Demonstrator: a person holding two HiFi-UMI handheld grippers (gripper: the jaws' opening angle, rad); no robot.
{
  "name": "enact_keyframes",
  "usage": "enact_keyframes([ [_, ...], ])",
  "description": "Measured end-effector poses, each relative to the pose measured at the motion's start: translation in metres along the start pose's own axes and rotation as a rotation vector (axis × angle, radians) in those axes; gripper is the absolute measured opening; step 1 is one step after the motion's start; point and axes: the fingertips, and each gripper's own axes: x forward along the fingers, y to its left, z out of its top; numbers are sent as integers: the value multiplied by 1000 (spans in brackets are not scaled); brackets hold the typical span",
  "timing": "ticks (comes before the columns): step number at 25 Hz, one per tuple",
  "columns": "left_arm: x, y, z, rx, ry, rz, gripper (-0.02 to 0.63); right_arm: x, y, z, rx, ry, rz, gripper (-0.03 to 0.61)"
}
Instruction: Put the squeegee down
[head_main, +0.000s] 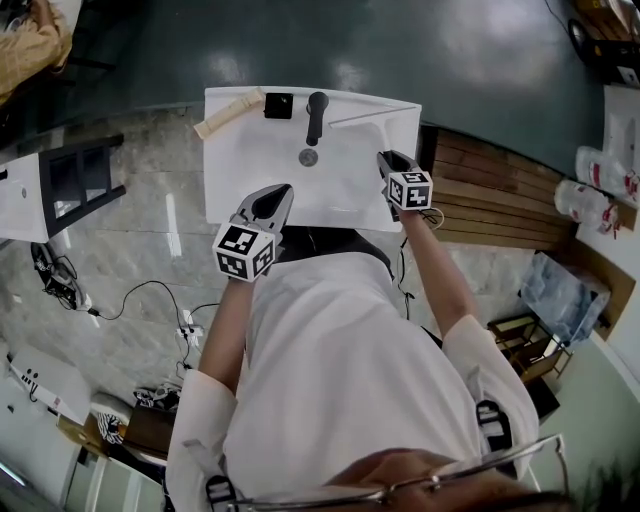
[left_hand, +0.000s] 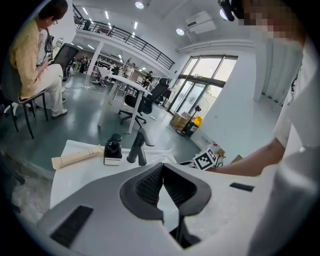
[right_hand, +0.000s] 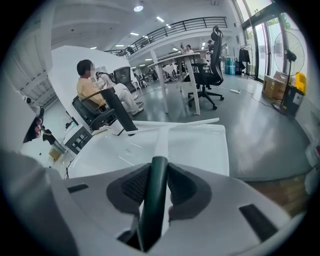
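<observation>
Gripping the squeegee (right_hand: 152, 200) by its dark handle, the right gripper (right_hand: 152, 172) has its fingers (right_hand: 182, 187) closed on it, with the blade at twelve o'clock from them. The left gripper (left_hand: 162, 172) has its fingers (left_hand: 149, 186) closed and empty.

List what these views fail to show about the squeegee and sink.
Rear end of the squeegee handle: right gripper view, buried inside the right gripper.
Whether its blade touches the sink: head view, white on white.
Its front rim, partly: head view, covered by the left gripper and the person's shirt.

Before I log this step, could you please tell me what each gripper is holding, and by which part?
The right gripper holds the squeegee by its dark green handle; the left gripper is shut and empty.
</observation>
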Motion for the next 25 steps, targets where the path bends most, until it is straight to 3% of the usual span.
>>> enact_keyframes([
  [25,14,17,-3,-48,40,-9,5,29,-25,-20,-86,116,-162,106],
])
